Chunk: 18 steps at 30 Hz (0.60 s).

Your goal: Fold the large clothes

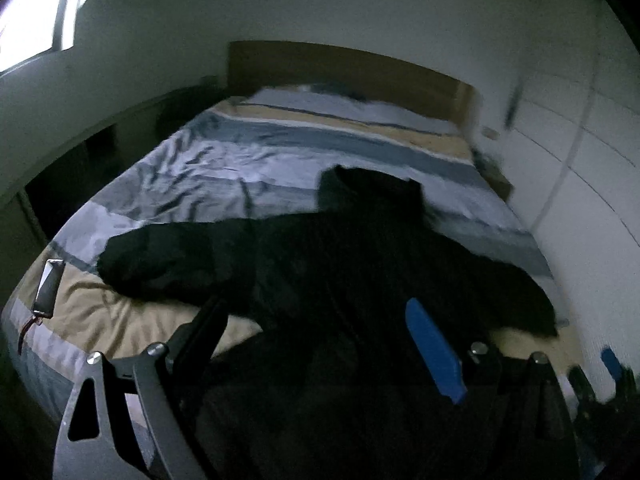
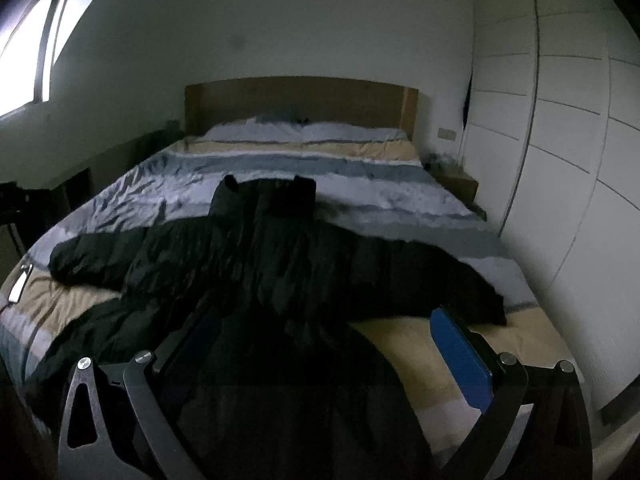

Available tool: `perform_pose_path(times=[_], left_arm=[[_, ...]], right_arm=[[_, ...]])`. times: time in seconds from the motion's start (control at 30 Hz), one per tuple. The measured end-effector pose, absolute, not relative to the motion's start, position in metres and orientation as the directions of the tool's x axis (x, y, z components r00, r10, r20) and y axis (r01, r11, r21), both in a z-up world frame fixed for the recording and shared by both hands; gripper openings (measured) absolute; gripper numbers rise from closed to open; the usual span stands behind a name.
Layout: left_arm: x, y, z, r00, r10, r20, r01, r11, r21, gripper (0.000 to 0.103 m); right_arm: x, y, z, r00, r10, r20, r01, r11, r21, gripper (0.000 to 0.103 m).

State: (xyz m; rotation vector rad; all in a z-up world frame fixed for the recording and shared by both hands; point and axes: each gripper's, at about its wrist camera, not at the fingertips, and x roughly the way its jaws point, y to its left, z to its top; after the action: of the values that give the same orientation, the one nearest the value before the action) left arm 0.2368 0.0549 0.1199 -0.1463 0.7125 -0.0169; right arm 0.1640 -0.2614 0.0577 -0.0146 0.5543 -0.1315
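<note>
A large black padded jacket (image 1: 328, 256) lies spread on the bed, collar toward the headboard and both sleeves stretched out sideways. In the right wrist view the jacket (image 2: 260, 264) fills the middle of the bed, its hem toward me. My left gripper (image 1: 314, 302) hovers above the jacket's lower body, open wide with nothing pinched. My right gripper (image 2: 323, 310) hangs over the hem and the right sleeve's end, also open and holding nothing. One blue pad (image 1: 610, 358) of the right gripper shows at the far right of the left wrist view.
The bed (image 2: 400, 200) has a striped blue, white and tan cover and a wooden headboard (image 2: 300, 100). A small flat device with a red wire (image 1: 48, 286) lies at the bed's left edge. White wardrobe doors (image 2: 560, 160) stand along the right. A nightstand (image 2: 460, 184) sits beside them.
</note>
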Motion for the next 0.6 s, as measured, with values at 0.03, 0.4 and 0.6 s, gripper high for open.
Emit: perform_pose_path(times=[0.03,0.4,0.6], left_arm=[[0.249,0.064,0.117,0.754,-0.046,-0.655,-0.061,0.988,-0.140,0.091],[0.349,0.186,0.041,0.682,0.126,-0.721,-0.342,0.926,-0.162,0.091],[0.386,0.258,-0.004,0.621,0.161,-0.767,-0.470,0.859,-0.201,0.091]], right_arm=[[0.170,-0.262,0.056,0.840,-0.128,-0.527,0.122,0.991,-0.045,0.103],[0.257,-0.286,0.025,0.802,-0.147,-0.579,0.163,0.986,-0.025,0.103],[0.279,-0.285,0.014,0.797,-0.150,-0.585,0.161,0.986,-0.034,0.103]])
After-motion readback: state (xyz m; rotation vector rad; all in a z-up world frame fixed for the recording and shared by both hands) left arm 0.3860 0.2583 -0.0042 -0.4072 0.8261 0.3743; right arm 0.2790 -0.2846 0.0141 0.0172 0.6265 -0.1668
